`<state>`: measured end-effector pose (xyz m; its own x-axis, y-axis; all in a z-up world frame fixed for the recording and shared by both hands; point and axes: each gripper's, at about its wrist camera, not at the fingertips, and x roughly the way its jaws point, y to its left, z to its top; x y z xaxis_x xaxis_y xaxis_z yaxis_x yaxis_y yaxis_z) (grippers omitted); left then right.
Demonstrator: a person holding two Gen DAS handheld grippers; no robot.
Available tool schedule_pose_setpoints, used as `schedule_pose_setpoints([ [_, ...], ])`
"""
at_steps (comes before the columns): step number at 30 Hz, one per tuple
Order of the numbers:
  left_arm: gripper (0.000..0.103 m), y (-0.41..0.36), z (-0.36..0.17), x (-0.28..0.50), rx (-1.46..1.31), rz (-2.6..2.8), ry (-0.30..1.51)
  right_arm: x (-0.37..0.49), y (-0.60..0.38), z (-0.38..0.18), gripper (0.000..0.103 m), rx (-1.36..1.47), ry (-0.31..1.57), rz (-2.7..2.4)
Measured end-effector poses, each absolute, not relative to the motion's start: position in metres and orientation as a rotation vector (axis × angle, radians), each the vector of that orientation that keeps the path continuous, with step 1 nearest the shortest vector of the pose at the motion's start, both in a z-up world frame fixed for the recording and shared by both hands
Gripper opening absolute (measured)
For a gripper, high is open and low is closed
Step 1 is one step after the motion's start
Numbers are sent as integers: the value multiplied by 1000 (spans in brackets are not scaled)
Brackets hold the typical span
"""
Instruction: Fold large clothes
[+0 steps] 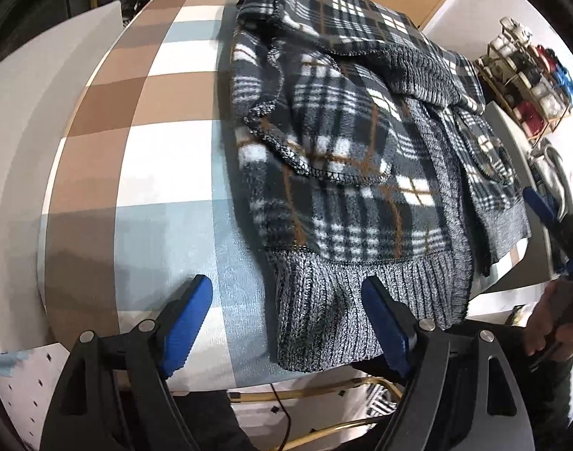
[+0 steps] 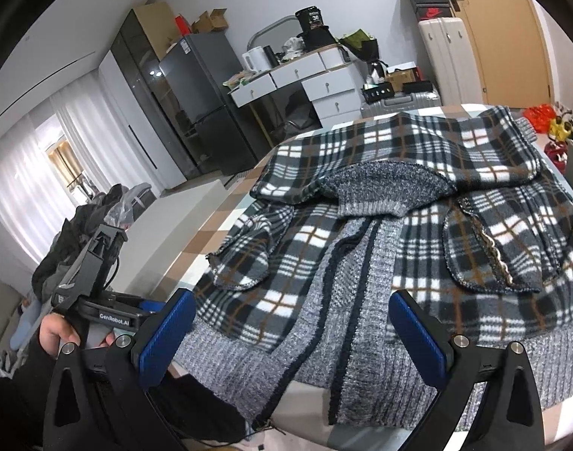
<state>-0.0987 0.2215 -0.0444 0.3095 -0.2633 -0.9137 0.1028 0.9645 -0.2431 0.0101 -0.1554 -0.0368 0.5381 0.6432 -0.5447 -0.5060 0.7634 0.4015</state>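
We see a plaid jacket (image 1: 346,158) lying spread on a checked sheet (image 1: 143,143) of brown, white and pale blue squares; the surface under the sheet is hidden, so we cannot say what it is. The jacket's grey ribbed hem (image 1: 361,293) lies at the near edge and hangs slightly over it. A grey knit placket (image 2: 346,282) with dark piping runs up the middle of the front, and a grey knit collar (image 2: 376,188) sits at the top. One sleeve (image 2: 245,251) is folded in over the chest on the left of the right wrist view, and a flap pocket (image 2: 489,248) shows on the other side.

Our left tongs (image 1: 286,319) hang over the near edge with the jaws wide apart. One blue pad (image 1: 188,319) is over bare sheet, the other pad (image 1: 384,327) lies at the hem, and a corner of hem sits between them; neither pad presses on the cloth, so nothing is held.

Our right tongs (image 2: 292,334) stand wide open too, straddling the placket and hem from just above, gripping nothing. In the right wrist view a hand (image 2: 57,334) holds the left tool at the lower left; in the left wrist view the other hand (image 1: 553,323) appears at the right edge.

Behind the jacket stand a dark fridge (image 2: 203,101), a white desk (image 2: 305,79) with drawers and a pale suitcase (image 2: 451,56) against the wall.
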Motion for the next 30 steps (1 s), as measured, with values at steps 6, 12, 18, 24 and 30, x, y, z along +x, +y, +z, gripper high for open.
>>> schedule_pose_setpoints([
  [6,78,206,-44,-97,-68,-252,1203,11,-152,-37,103,208,738,706],
  [12,78,192,-49,-93,44,-238,1202,13,-148,-40,103,191,754,713],
  [18,78,190,-49,-92,55,-248,1198,16,-149,-40,103,207,756,721],
  [24,67,194,-38,-99,-48,-364,1164,16,-157,-37,103,233,744,718],
  [30,67,170,-34,-109,44,-353,1109,15,-166,-33,103,268,732,713],
])
